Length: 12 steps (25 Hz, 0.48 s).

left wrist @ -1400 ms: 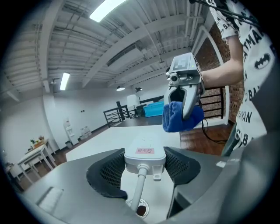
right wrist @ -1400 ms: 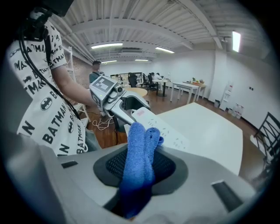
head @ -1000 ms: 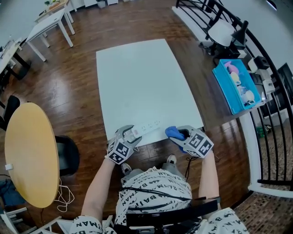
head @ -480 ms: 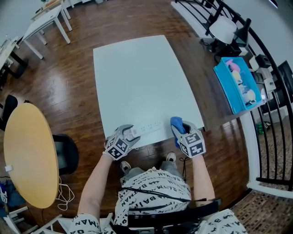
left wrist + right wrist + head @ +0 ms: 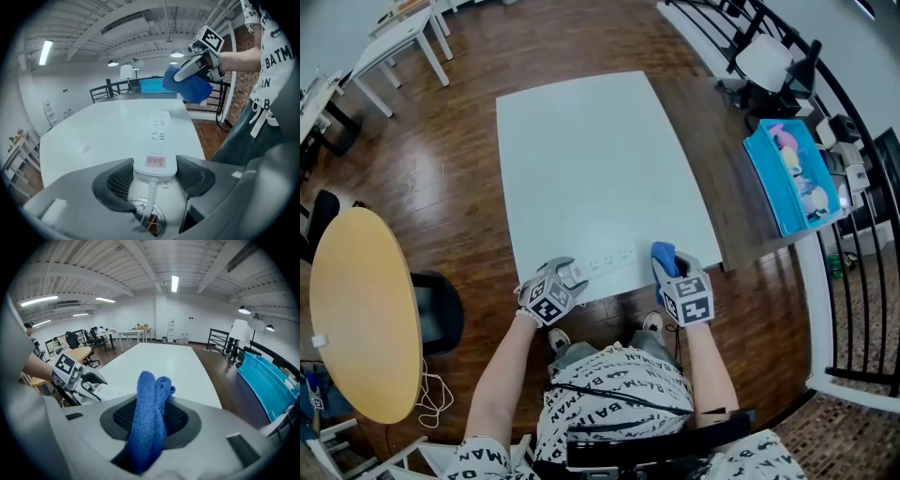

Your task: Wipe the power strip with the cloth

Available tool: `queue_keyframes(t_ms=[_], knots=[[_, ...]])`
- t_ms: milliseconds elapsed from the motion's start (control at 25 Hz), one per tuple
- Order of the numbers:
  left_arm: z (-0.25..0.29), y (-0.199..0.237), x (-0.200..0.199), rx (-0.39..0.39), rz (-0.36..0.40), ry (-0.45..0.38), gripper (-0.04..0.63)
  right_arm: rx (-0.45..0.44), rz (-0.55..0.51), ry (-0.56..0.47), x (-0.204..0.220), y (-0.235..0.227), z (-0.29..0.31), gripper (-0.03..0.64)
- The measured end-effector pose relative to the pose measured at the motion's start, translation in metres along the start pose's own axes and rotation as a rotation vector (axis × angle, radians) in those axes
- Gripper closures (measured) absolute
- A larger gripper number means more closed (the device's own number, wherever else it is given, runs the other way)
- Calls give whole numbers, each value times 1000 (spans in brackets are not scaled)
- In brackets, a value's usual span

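Note:
A white power strip (image 5: 606, 263) lies along the near edge of the white table (image 5: 591, 159). My left gripper (image 5: 567, 278) is shut on the strip's cord end (image 5: 155, 164), its two pads pressed against the sides. My right gripper (image 5: 667, 264) is shut on a folded blue cloth (image 5: 150, 413), which sticks up between its jaws. The cloth (image 5: 663, 255) hangs just right of the strip's far end and a little above the table; in the left gripper view the cloth (image 5: 186, 86) floats beyond the strip (image 5: 158, 132).
A round yellow table (image 5: 361, 309) stands at the left with a black chair (image 5: 438, 314) beside it. A blue bin (image 5: 793, 176) with small items sits at the right by black railings (image 5: 853, 234). White tables (image 5: 394, 42) stand at the far left.
My right gripper has swung from pointing left to pointing up the table, bringing the cloth close to the strip's right end. The left gripper keeps its hold on the strip.

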<state>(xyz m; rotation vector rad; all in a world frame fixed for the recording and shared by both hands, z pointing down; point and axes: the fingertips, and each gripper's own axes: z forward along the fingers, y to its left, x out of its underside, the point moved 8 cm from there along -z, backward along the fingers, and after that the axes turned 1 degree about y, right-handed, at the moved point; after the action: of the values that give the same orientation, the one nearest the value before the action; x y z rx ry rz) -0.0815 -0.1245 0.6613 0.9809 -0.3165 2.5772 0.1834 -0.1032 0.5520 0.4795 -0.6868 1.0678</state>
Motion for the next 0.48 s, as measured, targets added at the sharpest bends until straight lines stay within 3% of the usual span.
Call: queue_keyframes(t_ms=[200,360,440,480], knots=[[-5,5,3,-39,-72,-16,250,-2,26,-13,-2,2,0,482],[-38,7,-7,-77,-183,-152,252,-19,68,-45,-6,5,0,482],[-62,10,-14,-127,-302,-252,301,-32,106,-72,-9,6,-1,482],[-74,12,-18,-161,-369,-298,375,-40,118,-86,-11,7,-2,482]])
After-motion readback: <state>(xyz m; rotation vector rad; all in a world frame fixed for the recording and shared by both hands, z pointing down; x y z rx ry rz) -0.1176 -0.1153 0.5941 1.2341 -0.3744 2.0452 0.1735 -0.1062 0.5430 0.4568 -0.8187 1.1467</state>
